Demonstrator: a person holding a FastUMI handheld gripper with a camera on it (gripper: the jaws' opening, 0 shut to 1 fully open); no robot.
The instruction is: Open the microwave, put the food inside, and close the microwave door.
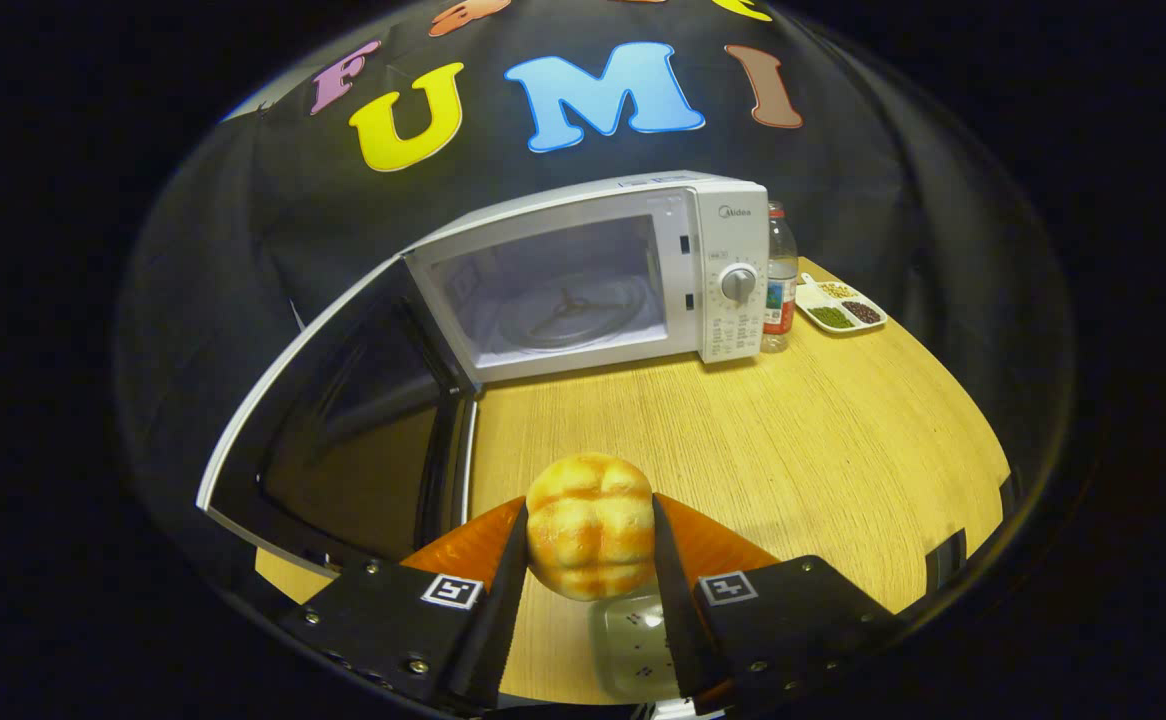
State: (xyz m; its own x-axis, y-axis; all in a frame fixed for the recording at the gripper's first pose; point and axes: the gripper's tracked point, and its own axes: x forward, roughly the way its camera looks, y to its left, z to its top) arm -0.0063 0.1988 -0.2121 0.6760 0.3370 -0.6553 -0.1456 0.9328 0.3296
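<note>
Pinched between the two fingers of the gripper (591,545) sits a bread roll (591,525), one finger flat against each side, so the hold is at the roll's widest middle. It hangs above the wooden table (793,440), with a small clear plastic container (633,640) lying on the table below it, between the fingers. The roll looks light and soft: a rounded, golden bun with a scored crust that splits it into plump lobes, paler in the grooves. I judge that it would squash or slip if squeezed harder, so a gentle side grip across the middle, as now, suits it better than a hold near the top or bottom; whether it is real bread or a foam model I cannot tell. Beyond the fingers, well apart from them, stands the microwave (593,275), a white box of hard, smooth surfaces with a round dial on its panel. Its door (343,420) is swung wide open, dark, glossy and reflective, and the pale cavity shows a glass turntable. Beside the microwave stands a plastic bottle (781,280), and just past it a divided dish (838,305) of dried beans.
</note>
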